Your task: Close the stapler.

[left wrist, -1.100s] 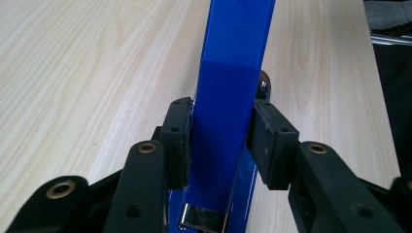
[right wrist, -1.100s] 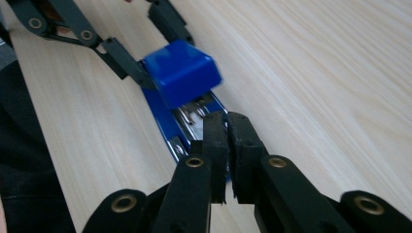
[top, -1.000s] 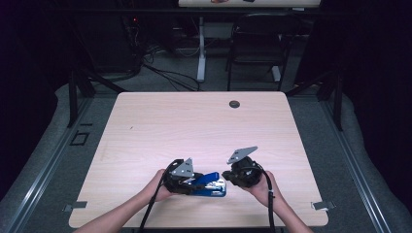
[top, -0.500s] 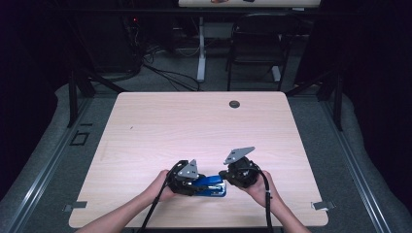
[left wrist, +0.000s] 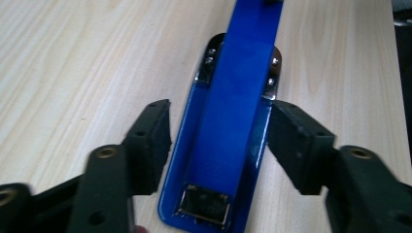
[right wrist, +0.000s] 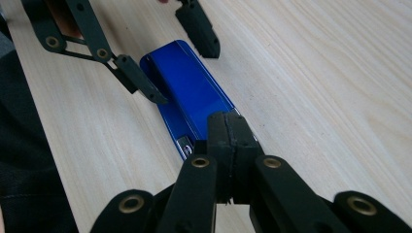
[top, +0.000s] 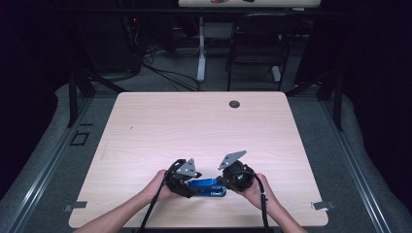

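Left gripper view: the left gripper (left wrist: 218, 141) jaws, just opening, straddle the blue stapler (left wrist: 228, 126); the right gripper (right wrist: 228, 128) jaws are pressed together.

Looks like a lab: pale wooden bench (top: 204, 126) on grey carpet (top: 43, 160), black chair (top: 255, 46), loose black cables (top: 165, 73).

Pale wood-grain worktop (top: 160, 131), rounded corners. Blue stapler (top: 209, 187) lies flat near the front edge; dark round grommet (top: 234, 104) at far edge.

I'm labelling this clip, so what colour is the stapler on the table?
Glossy blue stapler with silver metal fittings, clearest in the left gripper view.
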Demonstrator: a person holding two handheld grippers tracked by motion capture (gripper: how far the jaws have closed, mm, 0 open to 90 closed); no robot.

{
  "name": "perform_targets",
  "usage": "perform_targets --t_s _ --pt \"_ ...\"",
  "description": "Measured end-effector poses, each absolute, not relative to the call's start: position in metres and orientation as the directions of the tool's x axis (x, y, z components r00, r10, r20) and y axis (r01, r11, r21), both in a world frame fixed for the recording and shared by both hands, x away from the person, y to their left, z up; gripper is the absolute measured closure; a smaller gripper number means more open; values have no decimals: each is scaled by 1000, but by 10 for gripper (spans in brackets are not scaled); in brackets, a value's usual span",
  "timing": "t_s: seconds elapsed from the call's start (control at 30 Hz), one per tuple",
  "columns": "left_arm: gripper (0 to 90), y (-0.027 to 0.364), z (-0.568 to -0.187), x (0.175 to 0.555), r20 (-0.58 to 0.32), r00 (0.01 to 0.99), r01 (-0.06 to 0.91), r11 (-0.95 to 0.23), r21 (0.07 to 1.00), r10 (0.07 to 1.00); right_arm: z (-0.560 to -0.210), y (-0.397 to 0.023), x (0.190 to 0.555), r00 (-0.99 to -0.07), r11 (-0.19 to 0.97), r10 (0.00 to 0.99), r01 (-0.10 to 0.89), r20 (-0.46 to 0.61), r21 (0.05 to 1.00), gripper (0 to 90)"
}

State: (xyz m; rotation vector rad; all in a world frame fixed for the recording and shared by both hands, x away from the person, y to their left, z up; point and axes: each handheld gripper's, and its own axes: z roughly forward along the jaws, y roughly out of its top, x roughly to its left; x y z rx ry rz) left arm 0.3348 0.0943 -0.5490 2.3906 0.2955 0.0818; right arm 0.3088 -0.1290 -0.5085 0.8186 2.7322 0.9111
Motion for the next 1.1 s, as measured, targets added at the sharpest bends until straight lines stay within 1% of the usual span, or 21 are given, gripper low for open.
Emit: perform_targets --t_s 0.03,0.07,0.13,0.17,0.2,0.23,0.27,0.3,0.33,0.37,0.43,0.47,0.53,0.6,0.7,0.77,0.9,1.03,1.1 --pt "378 94 -549 335 -23 972 189 -718 670 235 -508 -129 309 -840 667 541 452 31 592 900" --pt "378 96 -547 336 -22 969 197 -719 667 245 -508 -129 309 -841 672 540 453 30 586 900" --pt "321 99 -546 338 -34 965 213 -704 678 258 -509 -129 309 -836 662 547 461 39 591 900" --pt "300 103 -543 341 -42 957 238 -696 677 287 -509 -130 310 -838 666 544 461 41 587 900" --pt "232 106 -541 343 -46 954 248 -690 680 297 -510 -131 310 -838 663 544 461 43 590 900" --pt "207 106 -541 343 -46 954 248 -690 680 297 -510 -131 310 -838 663 544 461 43 590 900" --pt "194 113 -538 345 -46 940 275 -672 688 338 -512 -130 311 -832 664 552 474 48 579 900" --pt "173 113 -538 345 -46 940 275 -672 688 338 -512 -130 311 -832 664 552 474 48 579 900" --pt "156 122 -535 349 -59 929 298 -647 702 365 -515 -130 311 -833 673 552 475 43 567 900" --pt "154 122 -535 349 -59 929 298 -647 702 365 -515 -130 311 -833 673 552 475 43 567 900" --pt "139 134 -532 354 -66 909 330 -614 717 411 -515 -130 312 -832 671 553 478 47 567 900" --pt "128 134 -532 354 -66 909 330 -614 717 411 -515 -130 312 -832 670 553 479 49 567 900" --pt "119 142 -531 357 -59 897 343 -604 719 439 -515 -130 312 -831 669 554 480 49 568 900" --pt "98 149 -532 360 -70 879 372 -584 722 473 -515 -131 312 -831 667 554 481 54 569 900" --pt "88 151 -533 362 -73 874 380 -584 717 480 -516 -131 312 -827 659 559 491 65 570 900" --pt "85 151 -533 362 -70 872 382 -582 718 485 -517 -130 313 -828 674 558 491 56 553 900" --pt "87 150 -533 362 -68 874 379 -588 715 481 -518 -133 314 -823 659 563 500 73 562 900" --pt "86 150 -534 363 -65 871 381 -585 716 488 -517 -131 313 -823 665 565 492 52 561 900" --pt "84 150 -534 363 -61 870 379 -584 718 489 -514 -132 312 -824 649 564 485 57 586 900"
